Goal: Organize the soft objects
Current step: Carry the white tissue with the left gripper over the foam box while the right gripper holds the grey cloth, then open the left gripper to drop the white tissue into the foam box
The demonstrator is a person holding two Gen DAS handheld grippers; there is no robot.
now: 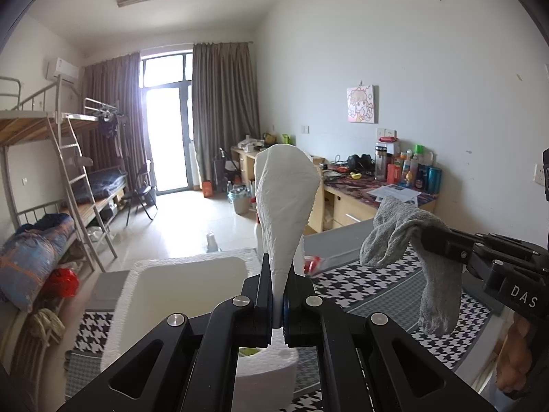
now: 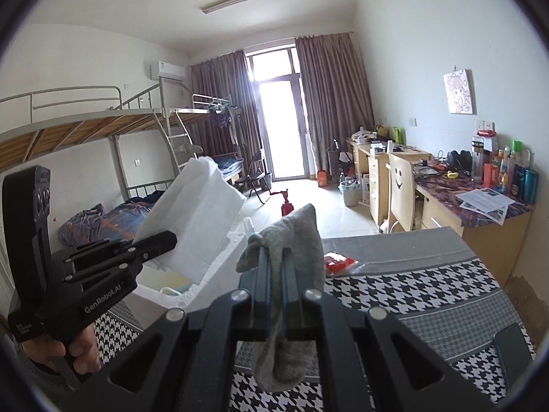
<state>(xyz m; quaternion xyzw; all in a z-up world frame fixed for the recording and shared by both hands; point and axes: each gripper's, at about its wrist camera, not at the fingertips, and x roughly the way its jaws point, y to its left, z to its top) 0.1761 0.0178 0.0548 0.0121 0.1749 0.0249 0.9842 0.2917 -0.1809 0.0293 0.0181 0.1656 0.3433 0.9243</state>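
Observation:
My left gripper (image 1: 278,265) is shut on a white paper towel (image 1: 284,199), which stands up from the jaws above the white foam box (image 1: 178,281). A white paper roll (image 1: 264,370) shows under the gripper. In the right wrist view, my right gripper (image 2: 275,252) is shut on a grey sock (image 2: 295,237) that drapes over and below the fingers, above the houndstooth tablecloth (image 2: 411,292). Each gripper appears in the other's view: the right gripper (image 1: 427,232) carries the sock (image 1: 398,237), and the left gripper (image 2: 170,238) carries the towel (image 2: 199,206).
A red packet (image 2: 338,262) lies on the table behind the sock, and a dark flat object (image 2: 514,350) lies at the right edge. The foam box (image 2: 209,271) sits at the table's left. Beyond are a cluttered desk (image 2: 480,199), a wooden chair (image 2: 399,189) and bunk beds (image 2: 103,127).

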